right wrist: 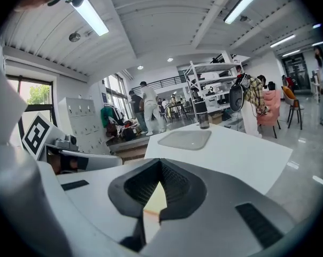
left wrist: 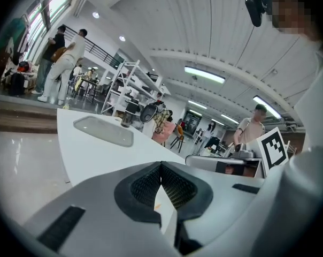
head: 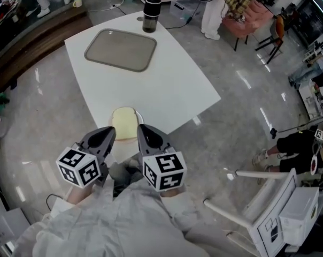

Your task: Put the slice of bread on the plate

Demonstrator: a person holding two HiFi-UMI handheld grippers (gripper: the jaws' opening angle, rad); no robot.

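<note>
A pale slice of bread (head: 124,123) lies on a small white plate (head: 140,118) at the near edge of the white table (head: 167,90). My left gripper (head: 109,135) hangs just left of the plate and my right gripper (head: 142,133) just right of it, both below the table edge and close to my body. In the left gripper view the left gripper (left wrist: 161,167) has its jaw tips together with nothing gripped. The right gripper (right wrist: 161,165) looks the same, and a yellowish sliver of bread (right wrist: 156,199) shows through the gap behind the tips.
A grey tray (head: 121,50) lies at the table's far side, with a dark tumbler (head: 151,13) beyond it. A white frame and box (head: 282,208) stand at the lower right. Chairs (head: 247,15) and people are farther off on the glossy floor.
</note>
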